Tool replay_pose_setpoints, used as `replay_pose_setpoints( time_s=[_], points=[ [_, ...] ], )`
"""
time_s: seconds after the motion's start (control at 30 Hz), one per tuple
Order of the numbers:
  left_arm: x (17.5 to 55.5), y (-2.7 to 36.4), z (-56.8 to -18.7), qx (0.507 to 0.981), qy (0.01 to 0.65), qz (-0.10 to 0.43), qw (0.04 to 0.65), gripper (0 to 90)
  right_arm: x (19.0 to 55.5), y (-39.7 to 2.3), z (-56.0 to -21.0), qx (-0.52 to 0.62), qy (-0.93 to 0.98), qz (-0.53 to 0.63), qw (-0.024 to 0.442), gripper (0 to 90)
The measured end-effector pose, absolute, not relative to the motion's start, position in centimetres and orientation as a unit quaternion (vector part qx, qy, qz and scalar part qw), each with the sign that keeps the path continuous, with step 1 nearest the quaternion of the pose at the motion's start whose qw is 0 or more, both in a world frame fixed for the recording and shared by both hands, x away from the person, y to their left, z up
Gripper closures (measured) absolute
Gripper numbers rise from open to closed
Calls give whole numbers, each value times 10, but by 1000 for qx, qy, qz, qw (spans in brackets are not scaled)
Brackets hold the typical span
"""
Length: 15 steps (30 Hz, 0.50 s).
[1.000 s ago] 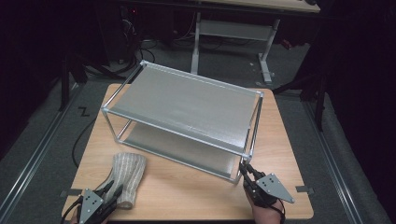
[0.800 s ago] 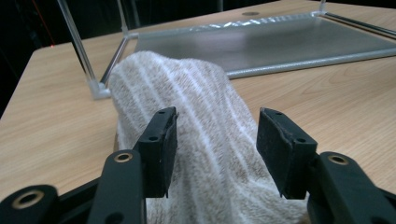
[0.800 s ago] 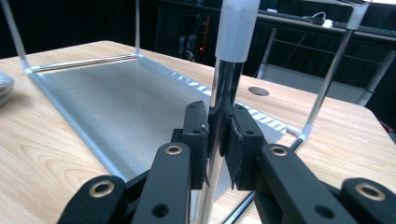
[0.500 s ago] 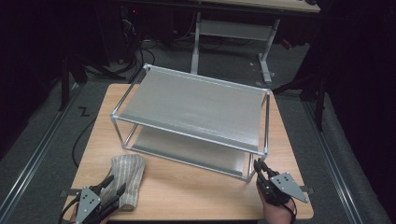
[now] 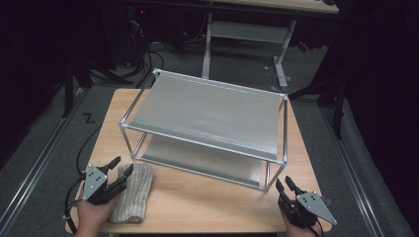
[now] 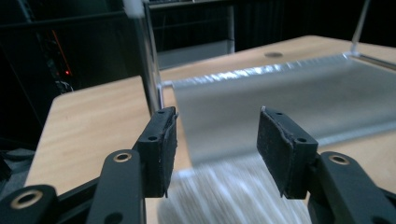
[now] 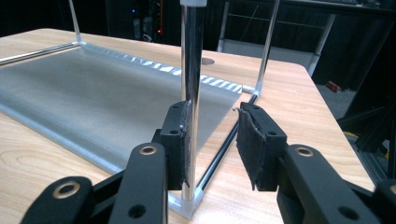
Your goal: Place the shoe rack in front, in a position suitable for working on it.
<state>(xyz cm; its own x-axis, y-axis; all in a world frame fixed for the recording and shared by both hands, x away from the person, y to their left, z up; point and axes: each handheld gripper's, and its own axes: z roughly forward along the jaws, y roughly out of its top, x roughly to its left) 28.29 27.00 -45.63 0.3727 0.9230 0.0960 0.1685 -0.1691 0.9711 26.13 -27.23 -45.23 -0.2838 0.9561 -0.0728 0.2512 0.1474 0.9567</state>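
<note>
A two-tier metal shelf [image 5: 212,108] stands level on the wooden table [image 5: 207,207]. My right gripper [image 5: 283,180] is at its near right corner. In the right gripper view the corner post [image 7: 192,56] stands between the jaws of the right gripper [image 7: 214,109], close against the left pad [image 7: 180,135] and apart from the other; these jaws have just been opening. A folded grey knit cloth [image 5: 132,195] lies flat at the table's front left. My left gripper [image 5: 123,164] hovers over its far end, open, having just opened, with the blurred cloth [image 6: 233,196] below the left gripper [image 6: 217,114].
The shelf takes up most of the table's middle and back. Bare wood lies along the front edge between the two hands. A second desk frame [image 5: 247,34] and cables stand on the dark floor behind the table.
The shelf, tilted a second ago, now stands level. The right jaws have come off the post. The left jaws have opened, and the cloth lies flat on the table.
</note>
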Motion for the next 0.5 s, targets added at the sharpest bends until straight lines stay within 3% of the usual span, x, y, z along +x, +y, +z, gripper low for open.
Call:
replay_pose_setpoints(
  time_s=[0.27, 0.5],
  points=[
    [313, 274, -439, 630, 420, 405, 512, 483, 263, -264, -452, 460, 670, 456, 363, 675],
    [328, 274, -442, 635, 428, 410, 496, 483, 265, -262, -451, 471, 672, 440, 365, 698]
  ],
)
